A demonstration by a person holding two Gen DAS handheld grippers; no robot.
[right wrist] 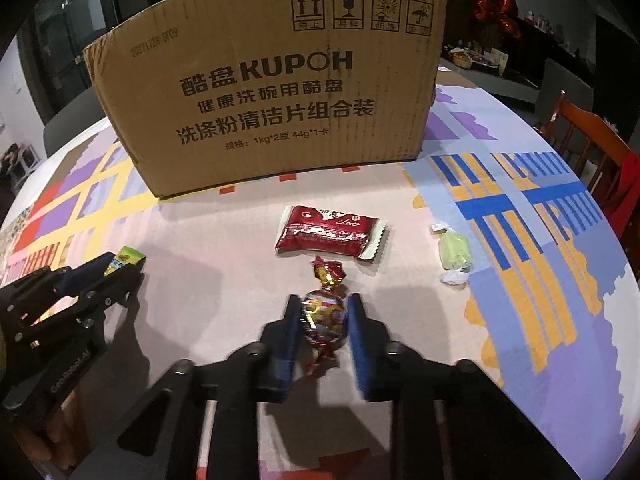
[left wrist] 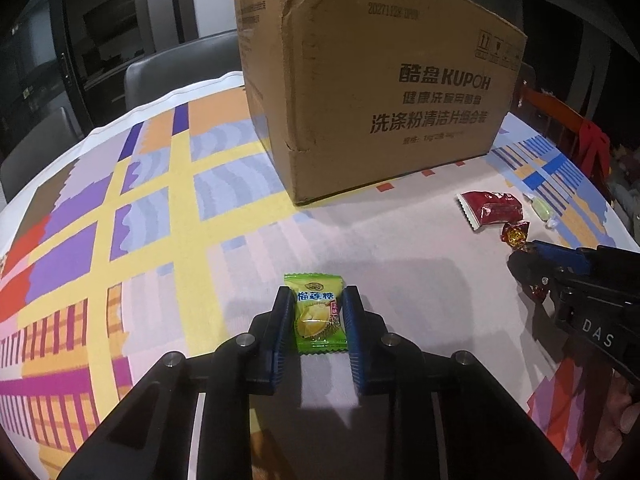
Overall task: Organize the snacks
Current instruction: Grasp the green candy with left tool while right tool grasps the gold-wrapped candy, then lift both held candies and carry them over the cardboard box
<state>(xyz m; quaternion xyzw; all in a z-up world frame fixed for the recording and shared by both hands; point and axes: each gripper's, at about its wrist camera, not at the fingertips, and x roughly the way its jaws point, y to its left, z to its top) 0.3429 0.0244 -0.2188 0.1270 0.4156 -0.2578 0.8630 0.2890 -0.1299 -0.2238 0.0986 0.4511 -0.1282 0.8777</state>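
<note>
Dark glass doors and chairs ring a table (left wrist: 132, 208) under a bright patchwork cloth, with a tall cardboard box (right wrist: 276, 96) standing toward its far edge. Leftmost, the left tool (left wrist: 316, 300) is closed on a green durian candy (left wrist: 318, 314), blue pads pressing both long sides of the wrapper as it lies on the cloth toward the near edge. Further right, the right tool (right wrist: 323, 308) is clamped on a round foil-wrapped candy (right wrist: 324, 316), its twisted ends poking out front and back. Just beyond it lies a red snack packet (right wrist: 330, 234), and toward the right edge a pale green wrapped sweet (right wrist: 454, 254), both untouched. Both grips look set, so the job now is probably to lift straight up, clear the box wall and release inside; the flat wrapper may slip if tilted. Only the right wrist view shows the box face square-on and the pale sweet clearly, while the left wrist view alone shows the box's torn left corner.
</note>
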